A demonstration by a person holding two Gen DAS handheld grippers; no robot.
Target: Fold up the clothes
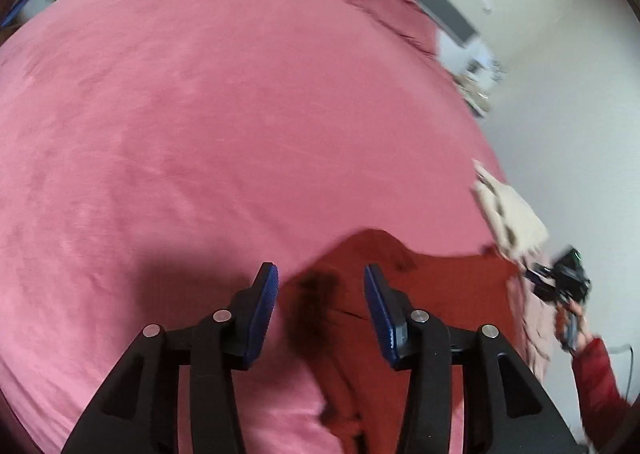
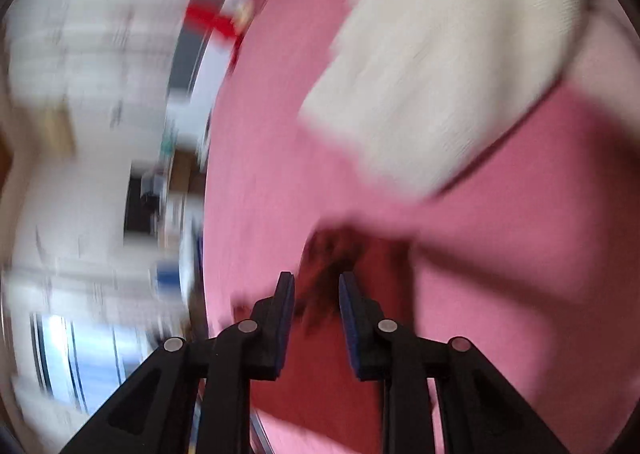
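Hovering over the dark red garment (image 1: 432,294) spread on the pink bed (image 1: 200,113), left tool (image 1: 320,310) and right tool (image 2: 317,320) both gape empty, so the loose cloth may slump and crease, or tangle with the cream garment (image 2: 440,65) nearby.

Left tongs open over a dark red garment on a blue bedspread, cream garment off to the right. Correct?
Not quite: the bedspread is pink, not blue, as the left wrist view shows. The rest holds: the left tongs stand open over the dark red garment, nothing pressed between the pads, and the cream garment lies off to the right.
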